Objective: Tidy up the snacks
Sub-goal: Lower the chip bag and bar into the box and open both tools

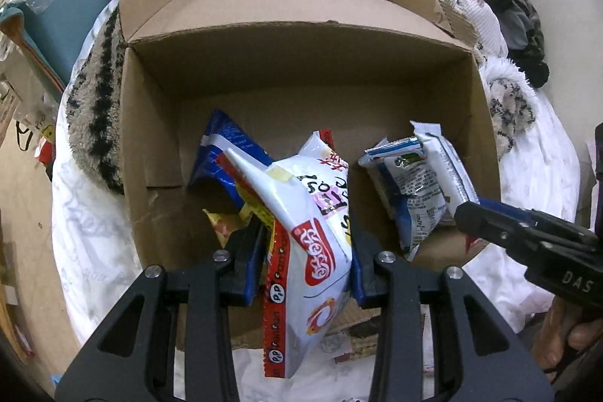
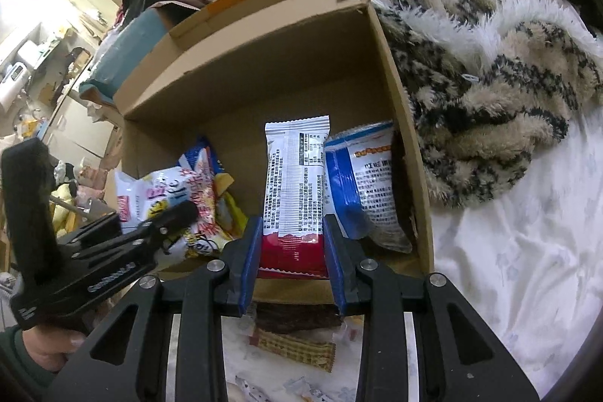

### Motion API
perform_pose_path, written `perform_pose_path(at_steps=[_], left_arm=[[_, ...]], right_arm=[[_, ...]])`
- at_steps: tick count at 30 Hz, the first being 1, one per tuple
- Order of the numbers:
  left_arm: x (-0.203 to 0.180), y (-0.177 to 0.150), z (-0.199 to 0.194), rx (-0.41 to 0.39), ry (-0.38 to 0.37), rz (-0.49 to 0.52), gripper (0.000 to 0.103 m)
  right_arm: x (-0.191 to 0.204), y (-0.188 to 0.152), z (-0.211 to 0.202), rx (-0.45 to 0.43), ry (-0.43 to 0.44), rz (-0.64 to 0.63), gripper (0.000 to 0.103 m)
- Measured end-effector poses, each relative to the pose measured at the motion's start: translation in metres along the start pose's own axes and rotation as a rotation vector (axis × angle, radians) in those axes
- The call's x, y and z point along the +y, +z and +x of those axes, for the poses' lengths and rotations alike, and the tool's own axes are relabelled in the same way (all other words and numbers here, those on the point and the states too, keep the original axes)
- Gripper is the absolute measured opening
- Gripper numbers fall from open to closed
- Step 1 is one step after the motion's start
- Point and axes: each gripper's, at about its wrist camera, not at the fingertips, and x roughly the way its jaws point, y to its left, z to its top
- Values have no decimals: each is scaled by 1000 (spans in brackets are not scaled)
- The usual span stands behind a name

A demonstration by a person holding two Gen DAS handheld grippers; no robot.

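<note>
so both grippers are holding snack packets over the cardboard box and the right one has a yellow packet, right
Not quite: the packet in the right gripper is white with a red bottom end, not yellow, as the right wrist view shows. The rest holds: the left gripper is shut on a white and red snack bag, and both are over the cardboard box.

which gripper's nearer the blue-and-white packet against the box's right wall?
Right. The right gripper, shut on a white-and-red bar, sits right beside the blue-and-white packet. The left gripper holds a white bag further left.
</note>
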Motion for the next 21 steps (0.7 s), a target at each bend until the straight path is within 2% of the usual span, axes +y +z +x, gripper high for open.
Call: perform_pose_path(at_steps=[5, 7, 9, 11, 14, 15, 16, 18, 21], left_arm=[[1, 1, 0, 9, 3, -1, 35], [-2, 1, 0, 12, -4, 3, 47], [-3, 2, -5, 0, -2, 0, 81], [-4, 2, -13, -35, 0, -5, 91], [-4, 5, -20, -63, 20, -3, 91], [-4, 6, -21, -70, 23, -4, 91], [-1, 6, -24, -81, 31, -15, 91], [5, 7, -26, -91, 36, -35, 91], [7, 8, -28, -96, 40, -39, 91]], right_arm=[[1, 0, 4, 12, 8, 4, 34], [3, 1, 6, 16, 10, 0, 34], [3, 2, 7, 19, 19, 3, 35], [3, 2, 8, 20, 29, 9, 36], [4, 2, 7, 12, 48, 20, 39], [4, 3, 8, 16, 57, 27, 48], [4, 4, 8, 14, 65, 35, 65], [1, 5, 4, -4, 68, 53, 75], [-3, 7, -1, -27, 60, 59, 75]])
